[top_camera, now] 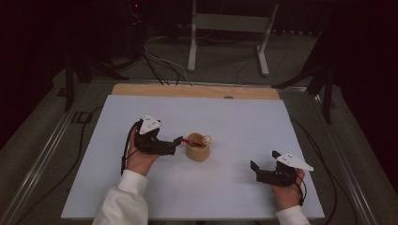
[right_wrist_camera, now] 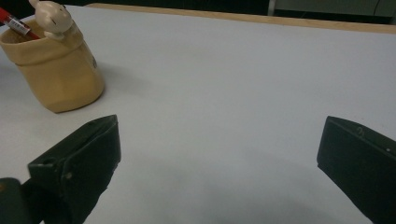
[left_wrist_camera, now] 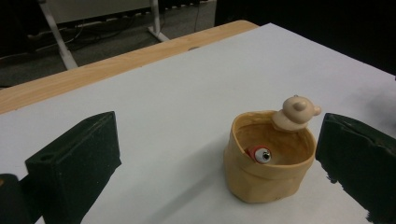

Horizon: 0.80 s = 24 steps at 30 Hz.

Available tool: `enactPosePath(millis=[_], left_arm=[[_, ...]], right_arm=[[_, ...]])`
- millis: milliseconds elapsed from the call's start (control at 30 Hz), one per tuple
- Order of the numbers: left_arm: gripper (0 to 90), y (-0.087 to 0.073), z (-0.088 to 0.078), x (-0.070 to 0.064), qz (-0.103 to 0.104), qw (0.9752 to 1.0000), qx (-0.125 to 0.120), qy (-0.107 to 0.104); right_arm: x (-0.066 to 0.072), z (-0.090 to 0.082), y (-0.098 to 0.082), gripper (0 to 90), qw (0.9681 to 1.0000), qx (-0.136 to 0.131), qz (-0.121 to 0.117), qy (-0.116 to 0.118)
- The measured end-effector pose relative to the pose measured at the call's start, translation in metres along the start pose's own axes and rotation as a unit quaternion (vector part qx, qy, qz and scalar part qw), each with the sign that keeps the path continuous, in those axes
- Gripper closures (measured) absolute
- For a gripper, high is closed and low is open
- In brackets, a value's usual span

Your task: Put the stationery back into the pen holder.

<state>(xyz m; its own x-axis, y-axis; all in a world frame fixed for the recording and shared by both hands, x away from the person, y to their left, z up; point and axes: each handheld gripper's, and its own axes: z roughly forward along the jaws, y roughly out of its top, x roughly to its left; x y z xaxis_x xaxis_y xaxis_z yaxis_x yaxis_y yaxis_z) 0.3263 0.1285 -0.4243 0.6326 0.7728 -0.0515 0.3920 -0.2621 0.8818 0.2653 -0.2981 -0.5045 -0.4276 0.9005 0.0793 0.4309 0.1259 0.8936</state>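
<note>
A red pen sits inside the small tan clay cup mid-table. Both the left gripper and right gripper are spread, empty. The putting-in step looks done; next, probably pull the left gripper away.

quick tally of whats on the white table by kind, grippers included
grippers: 2, left gripper and right gripper
tan cup with a small figure on its rim: 1
red pen in the cup: 1
total: 4
</note>
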Motion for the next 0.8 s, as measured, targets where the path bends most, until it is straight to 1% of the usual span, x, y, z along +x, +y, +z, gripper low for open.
enactPosePath(millis=[133,267,333,400,433,600,633,800], left_arm=[[0.5,0.000,-0.004,0.003,-0.002,1.0000,0.003,-0.002],[1.0,-0.002,-0.009,0.007,-0.010,0.9999,-0.003,-0.003],[1.0,-0.003,-0.012,0.009,-0.009,0.9999,-0.010,0.009],[1.0,-0.004,-0.014,0.010,-0.009,0.9998,-0.013,0.012],[1.0,-0.005,-0.018,0.013,-0.011,0.9996,-0.017,0.018],[0.9,-0.008,-0.023,0.019,-0.013,0.9995,-0.018,0.023],[0.9,-0.010,-0.025,0.022,-0.013,0.9993,-0.019,0.029],[0.5,-0.015,-0.032,0.030,-0.014,0.9987,-0.022,0.043]], right_arm=[[0.000,0.000,0.000,0.1,1.0000,-0.001,0.001,0.000],[0.000,-0.001,0.000,0.1,1.0000,-0.002,0.001,0.000],[0.000,-0.001,0.000,0.0,1.0000,-0.001,0.002,0.000],[0.000,-0.001,0.000,0.1,1.0000,-0.002,0.001,0.000],[0.000,-0.001,0.000,0.1,1.0000,-0.002,0.001,0.000],[0.000,-0.001,0.000,0.1,1.0000,-0.002,0.001,0.000],[0.000,-0.001,0.000,0.0,1.0000,-0.001,0.001,-0.001],[0.000,-0.001,0.000,0.0,1.0000,-0.002,0.002,-0.001]])
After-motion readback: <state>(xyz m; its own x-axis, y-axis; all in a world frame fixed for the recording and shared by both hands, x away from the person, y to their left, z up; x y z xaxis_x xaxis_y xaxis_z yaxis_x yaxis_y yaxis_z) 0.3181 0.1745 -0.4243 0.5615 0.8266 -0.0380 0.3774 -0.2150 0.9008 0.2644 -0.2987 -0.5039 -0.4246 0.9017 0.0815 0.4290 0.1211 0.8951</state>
